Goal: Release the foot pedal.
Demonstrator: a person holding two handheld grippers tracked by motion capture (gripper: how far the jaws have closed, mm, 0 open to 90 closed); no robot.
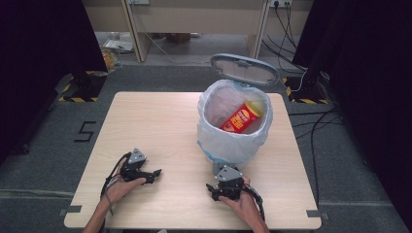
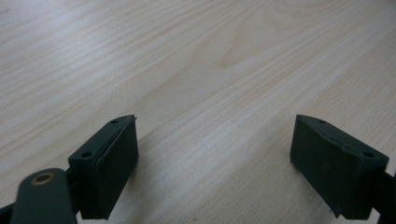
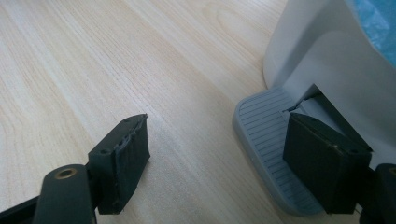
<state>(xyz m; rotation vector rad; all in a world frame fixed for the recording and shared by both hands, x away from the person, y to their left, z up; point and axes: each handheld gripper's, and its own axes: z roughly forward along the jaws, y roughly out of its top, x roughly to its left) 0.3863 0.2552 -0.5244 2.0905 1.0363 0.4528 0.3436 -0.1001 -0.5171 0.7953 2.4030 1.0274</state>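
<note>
Red and yellow, the can [image 1: 242, 116] already lies inside the bagged bin [image 1: 218, 138] toward the tabletop's far edge, lid [image 1: 244, 69] up. Both grippers, left [image 1: 156, 173] and right [image 1: 209, 189], rest wide and empty near the front edge; the right one's jaw stands over the pedal [image 3: 266, 140]. Closing the lid looks like what's left.

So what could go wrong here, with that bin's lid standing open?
The right gripper has one jaw over the grey pedal; if it slips off, the raised lid may drop shut. The red can leans near the bag's rim. Pushing sideways could shift the light bin.
</note>
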